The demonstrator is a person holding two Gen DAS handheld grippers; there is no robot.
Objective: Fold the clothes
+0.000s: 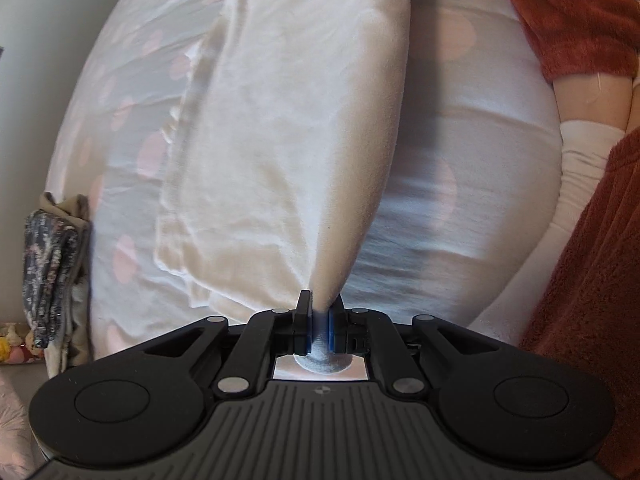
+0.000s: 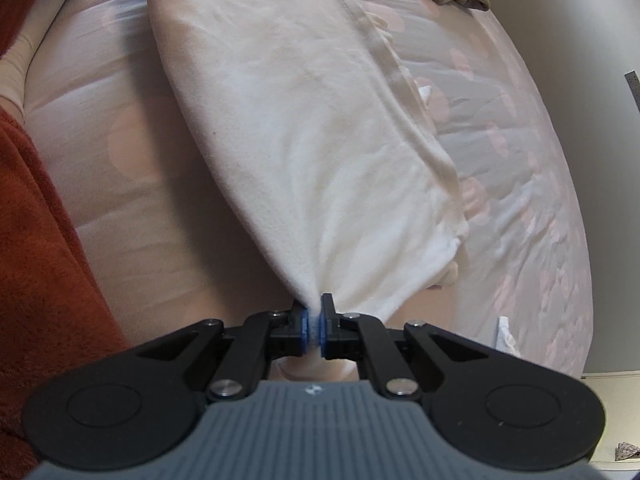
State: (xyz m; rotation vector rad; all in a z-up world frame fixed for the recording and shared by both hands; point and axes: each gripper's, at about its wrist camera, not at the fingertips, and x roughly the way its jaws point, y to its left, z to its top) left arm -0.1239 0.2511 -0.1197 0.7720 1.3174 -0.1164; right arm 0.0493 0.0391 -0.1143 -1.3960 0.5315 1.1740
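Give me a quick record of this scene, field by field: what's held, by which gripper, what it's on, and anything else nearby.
held item: cream garment, partly lifted
left gripper: shut on the garment
right gripper: shut on the garment
surface: white bedsheet with pink dots
nearby: stack of patterned clothes at the sheet's edge
person: rust-coloured fuzzy sleeve

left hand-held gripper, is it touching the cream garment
Touching. The left wrist view shows the left hand-held gripper with its jaws clamped on a bunched corner of the cream garment.

No legible text or labels.
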